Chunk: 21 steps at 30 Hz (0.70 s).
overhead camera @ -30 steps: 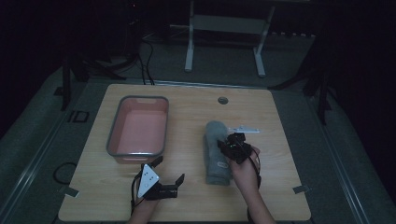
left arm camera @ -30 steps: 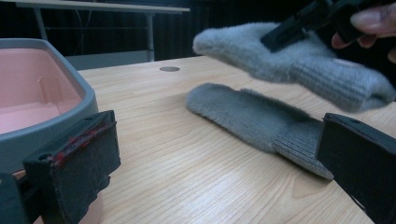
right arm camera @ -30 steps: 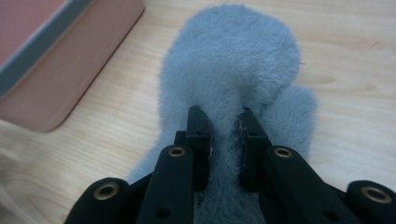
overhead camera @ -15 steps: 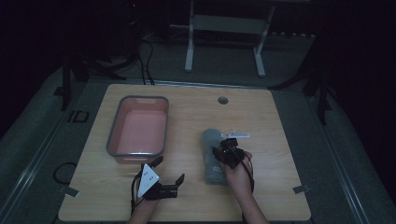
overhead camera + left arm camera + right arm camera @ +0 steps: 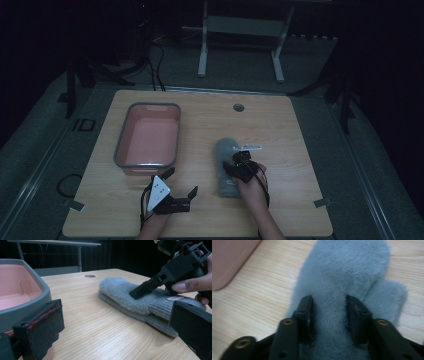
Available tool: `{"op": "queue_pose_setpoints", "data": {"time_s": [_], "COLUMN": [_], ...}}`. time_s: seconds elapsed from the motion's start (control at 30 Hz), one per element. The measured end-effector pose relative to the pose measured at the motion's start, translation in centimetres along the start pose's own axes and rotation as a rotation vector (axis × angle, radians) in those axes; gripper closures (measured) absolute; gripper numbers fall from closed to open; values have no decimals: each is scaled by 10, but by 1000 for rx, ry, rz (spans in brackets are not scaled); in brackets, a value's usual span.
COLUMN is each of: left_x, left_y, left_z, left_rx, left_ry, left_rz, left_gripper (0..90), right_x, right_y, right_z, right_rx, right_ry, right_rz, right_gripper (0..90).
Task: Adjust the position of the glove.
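A grey fuzzy mitten [image 5: 226, 150] lies flat on the wooden table, right of centre, cuff toward the person. My right gripper [image 5: 231, 169] points down onto its cuff half. In the right gripper view [image 5: 328, 301] the jaws have just been opening and now stand apart, sunk into the mitten's [image 5: 342, 270] pile with a ridge of fluff between them. The pads do not pinch it. My left gripper [image 5: 181, 182] rests low near the front edge with its jaws wide open and nothing between them [image 5: 116, 307]. From there the mitten [image 5: 120, 292] and the right gripper [image 5: 136, 292] show ahead.
A pink tub with a grey rim [image 5: 120, 150] stands empty on the left half of the table, close to the left gripper [image 5: 37, 282]. A round cable hole [image 5: 238, 107] sits near the far edge. Bare wood [image 5: 300, 150] lies right of the mitten.
The right gripper has come down and slightly left onto the mitten, and its jaws have spread apart. The left gripper has stayed put.
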<state>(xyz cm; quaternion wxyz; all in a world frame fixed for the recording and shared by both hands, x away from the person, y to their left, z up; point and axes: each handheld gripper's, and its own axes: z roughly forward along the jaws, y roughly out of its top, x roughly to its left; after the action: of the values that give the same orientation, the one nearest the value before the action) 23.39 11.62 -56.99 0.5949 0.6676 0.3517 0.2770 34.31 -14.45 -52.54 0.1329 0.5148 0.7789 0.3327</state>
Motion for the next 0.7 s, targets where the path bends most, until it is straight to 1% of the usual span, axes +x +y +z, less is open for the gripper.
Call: {"op": "queue_pose_setpoints", "data": {"time_s": [0.07,0.2,0.23,0.33,0.37,0.4,0.43,0.47,0.5,0.53,0.57,0.6,0.63,0.7], "left_x": [0,-1,-1,-1,-1,-2,-2,-3,-4,-4,-4,-4,-4,-4], "left_y": [0,0,0,1,1,1,2,2,2,2,3,5,7,11], "left_z": [0,1,1,2,2,3,4,4,6,7,8,11,13,17], "left_rx": [1,4,7,12,20,31,39,38,49,56,71,97,109,140], "left_ry": [2,5,7,7,8,12,6,-4,-4,-1,1,-3,-9,-37], "left_rz": [2,3,1,3,8,9,10,8,5,7,6,4,3,0], "left_gripper": [1,1,1,1,1,1,1,1,1,1,1,1,1,1], "right_x": [0,-2,-2,-5,-6,-8,-10,-12,-15,-19,-21,-24,-27,-35], "right_y": [1,4,5,8,8,9,10,11,11,11,11,11,11,9], "right_z": [-2,-11,-13,-20,-23,-26,-29,-33,-37,-41,-43,-44,-45,-46], "right_rx": [-4,-25,-33,-47,-57,-62,-65,-78,-92,-101,-110,-107,-98,-107], "right_ry": [20,51,52,81,82,89,110,133,155,171,176,168,166,199], "right_rz": [4,-6,-17,-14,-17,-26,-35,-38,-46,-43,-51,-86,-122,-149], "right_gripper": [528,500,489,420,373,302,248,224,198,196,191,156,138,140]}}
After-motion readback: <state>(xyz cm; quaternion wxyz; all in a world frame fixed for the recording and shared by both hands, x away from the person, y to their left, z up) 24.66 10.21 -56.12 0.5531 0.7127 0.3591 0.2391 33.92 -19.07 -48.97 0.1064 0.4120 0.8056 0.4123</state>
